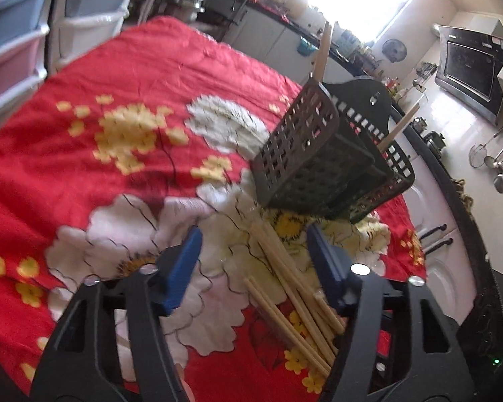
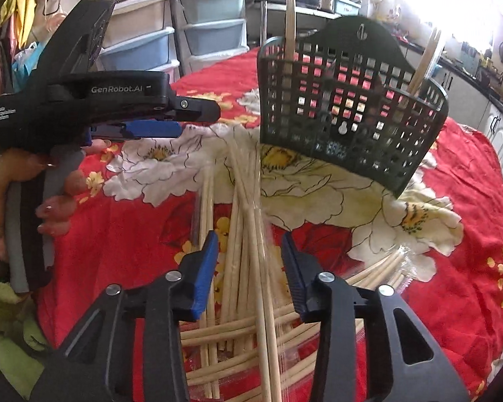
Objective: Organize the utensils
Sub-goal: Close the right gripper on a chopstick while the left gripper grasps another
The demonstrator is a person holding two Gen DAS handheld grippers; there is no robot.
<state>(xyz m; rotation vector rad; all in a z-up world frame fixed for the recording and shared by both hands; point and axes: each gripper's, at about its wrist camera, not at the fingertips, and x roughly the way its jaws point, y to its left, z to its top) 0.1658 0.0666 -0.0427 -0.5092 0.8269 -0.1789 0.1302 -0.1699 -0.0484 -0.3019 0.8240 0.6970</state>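
A pile of pale wooden chopsticks (image 2: 241, 268) lies on the red floral tablecloth (image 2: 124, 234), some in clear plastic wrap; it also shows in the left wrist view (image 1: 295, 288). A dark green mesh utensil holder (image 2: 348, 110) stands behind the pile with chopsticks (image 2: 290, 26) upright in it; the holder also shows in the left wrist view (image 1: 322, 154). My right gripper (image 2: 248, 268) is open, its fingers straddling the pile just above it. My left gripper (image 1: 255, 261) is open and empty over the pile's near end, and appears in the right wrist view (image 2: 151, 129) at left.
Plastic drawer units (image 2: 171, 33) stand beyond the table's far edge. A kitchen counter (image 1: 436, 154) with white cabinets runs along the table's right side. A microwave (image 1: 469, 63) and hanging ladles (image 1: 499, 160) are on the wall.
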